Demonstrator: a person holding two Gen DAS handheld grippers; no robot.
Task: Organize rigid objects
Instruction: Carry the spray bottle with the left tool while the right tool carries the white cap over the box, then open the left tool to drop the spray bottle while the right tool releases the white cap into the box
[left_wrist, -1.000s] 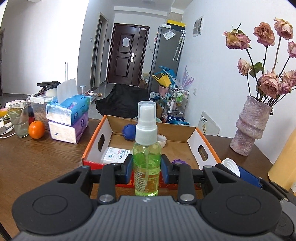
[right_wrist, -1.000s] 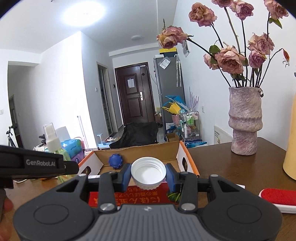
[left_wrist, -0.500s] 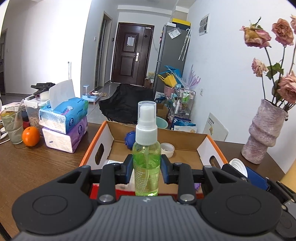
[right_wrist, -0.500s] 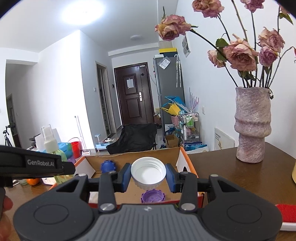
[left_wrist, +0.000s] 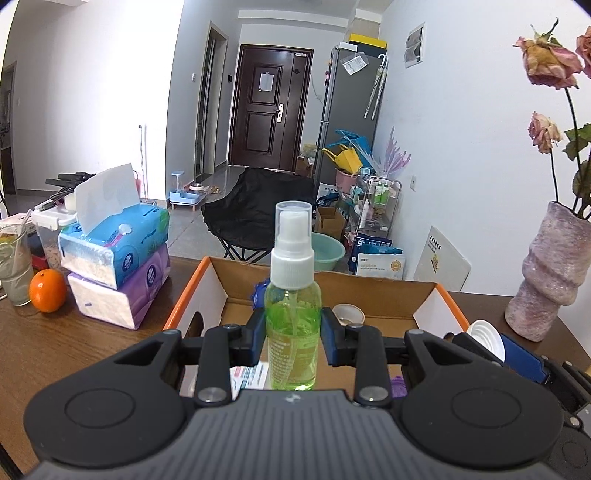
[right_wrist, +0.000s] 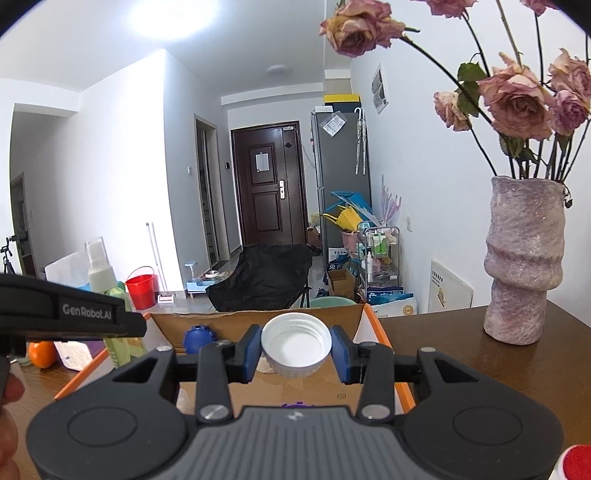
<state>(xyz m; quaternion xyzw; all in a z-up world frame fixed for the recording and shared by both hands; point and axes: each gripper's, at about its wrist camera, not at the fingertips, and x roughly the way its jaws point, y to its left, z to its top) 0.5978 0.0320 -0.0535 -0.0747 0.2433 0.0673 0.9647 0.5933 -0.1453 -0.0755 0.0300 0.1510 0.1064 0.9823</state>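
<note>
Spray bottle (left_wrist: 293, 317) upright, clamped in L gripper (left_wrist: 293, 338); R gripper (right_wrist: 295, 350) pinching white cap (right_wrist: 295, 345) – both over cardboard box (left_wrist: 373, 291).

White walls, a dark door (left_wrist: 271, 110), grey fridge (left_wrist: 347, 114) and black chair (left_wrist: 255, 212).

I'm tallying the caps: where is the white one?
The white cap is in the right wrist view, clamped open side up in the right claw, above the box.

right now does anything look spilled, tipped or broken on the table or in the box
Nothing stands out. The spray bottle is held upright, the white cap is held over the cardboard box, and the vase stands upright.
</note>
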